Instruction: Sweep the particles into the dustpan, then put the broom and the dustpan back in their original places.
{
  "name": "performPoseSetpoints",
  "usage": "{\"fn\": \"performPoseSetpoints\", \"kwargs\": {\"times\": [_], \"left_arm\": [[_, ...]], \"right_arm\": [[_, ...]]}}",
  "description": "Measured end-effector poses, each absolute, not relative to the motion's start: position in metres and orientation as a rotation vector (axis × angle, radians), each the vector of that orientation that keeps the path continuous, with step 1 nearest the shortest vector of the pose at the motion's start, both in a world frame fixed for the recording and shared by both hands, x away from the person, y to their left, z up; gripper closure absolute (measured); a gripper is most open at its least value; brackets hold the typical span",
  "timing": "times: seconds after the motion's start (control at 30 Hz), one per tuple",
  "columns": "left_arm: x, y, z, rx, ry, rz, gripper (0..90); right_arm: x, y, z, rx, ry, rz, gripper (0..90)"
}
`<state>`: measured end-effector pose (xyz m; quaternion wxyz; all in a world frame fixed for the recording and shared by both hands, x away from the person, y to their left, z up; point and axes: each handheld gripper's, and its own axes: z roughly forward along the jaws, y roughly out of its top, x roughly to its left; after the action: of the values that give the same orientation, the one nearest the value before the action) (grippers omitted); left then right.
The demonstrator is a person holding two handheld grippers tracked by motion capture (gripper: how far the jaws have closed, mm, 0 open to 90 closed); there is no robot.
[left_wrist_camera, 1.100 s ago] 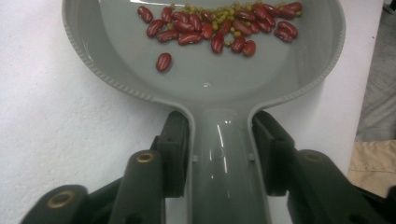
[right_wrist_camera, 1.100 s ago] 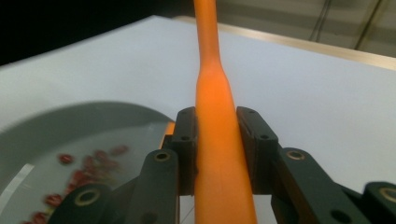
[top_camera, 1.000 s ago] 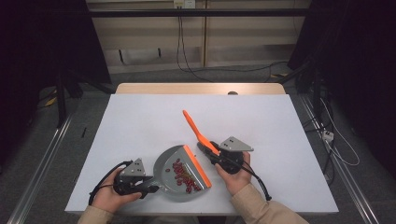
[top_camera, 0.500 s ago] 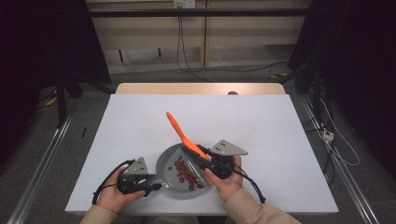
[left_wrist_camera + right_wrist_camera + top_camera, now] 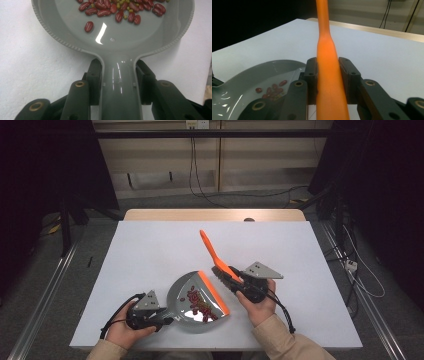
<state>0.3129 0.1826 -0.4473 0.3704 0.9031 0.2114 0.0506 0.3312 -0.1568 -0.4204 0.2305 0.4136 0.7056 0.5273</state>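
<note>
White table [image 5: 150, 250], dustpan [image 5: 120, 32] rim cropped, brush [image 5: 325, 62] bristles hidden

From above the person's side, we are looking forward and down across the whole tabletop [image 5: 150, 250]. Riding the left gripper [image 5: 119, 80], we are peering closely along its jaws into the grey dustpan [image 5: 140, 32]. Riding the right gripper [image 5: 329, 80], we are facing low along the orange brush handle [image 5: 328, 62], sharing that dustpan [image 5: 249, 75].
</note>
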Motion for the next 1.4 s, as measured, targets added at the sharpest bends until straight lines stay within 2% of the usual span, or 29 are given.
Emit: {"fn": "performPoseSetpoints", "kwargs": {"times": [0.47, 1.4], "left_arm": [[0.317, 0.185, -0.448, 2.230, 0.580, 0.176, 63.5], [0.344, 0.209, -0.428, 2.078, 0.904, 0.359, 63.4]], "right_arm": [[0.331, -0.177, -0.421, 1.183, 1.902, 1.439, 70.7], [0.329, -0.209, -0.420, 1.224, 1.870, 1.416, 70.7]]}}
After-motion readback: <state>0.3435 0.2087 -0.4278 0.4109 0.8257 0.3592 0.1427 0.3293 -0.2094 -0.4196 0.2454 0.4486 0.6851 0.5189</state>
